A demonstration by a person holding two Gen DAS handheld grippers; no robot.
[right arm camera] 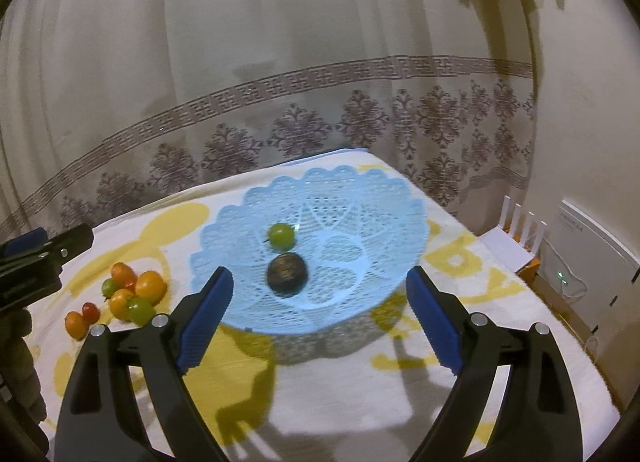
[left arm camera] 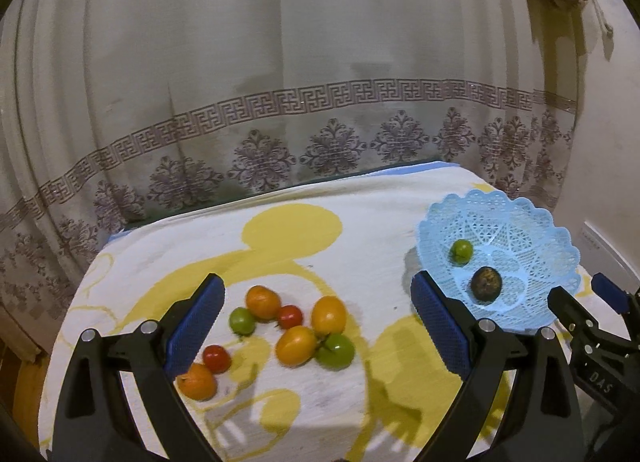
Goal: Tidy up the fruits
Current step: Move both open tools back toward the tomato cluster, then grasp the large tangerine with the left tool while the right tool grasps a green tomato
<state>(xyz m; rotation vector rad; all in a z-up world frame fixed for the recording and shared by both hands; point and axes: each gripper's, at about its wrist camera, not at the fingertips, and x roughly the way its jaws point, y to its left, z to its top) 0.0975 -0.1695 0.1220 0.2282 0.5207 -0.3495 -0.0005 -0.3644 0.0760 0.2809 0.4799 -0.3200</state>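
Warm dim indoor light from behind me; I see hard gripper shadows on the tablecloth [right arm camera: 340,394]. Heavy fisheye bending, black vignette corners, slight softness throughout.

Bare tabletop [left arm camera: 360,262] lies between the fruit pile [left arm camera: 296,326] and the basket [right arm camera: 312,246]; the curtain [left arm camera: 280,122] blocks the far edge beyond my tongs.

Two fruits [right arm camera: 286,258] in basket [right arm camera: 240,230], fruit pile [left arm camera: 288,330] left on table [left arm camera: 360,230]

Basket [right arm camera: 248,206]: pale blue openwork plastic. Tablecloth [left arm camera: 360,222]: matt woven cloth. Tomatoes [left arm camera: 296,344]: smooth, glossy skin. Curtain [left arm camera: 280,42]: embroidered fabric.
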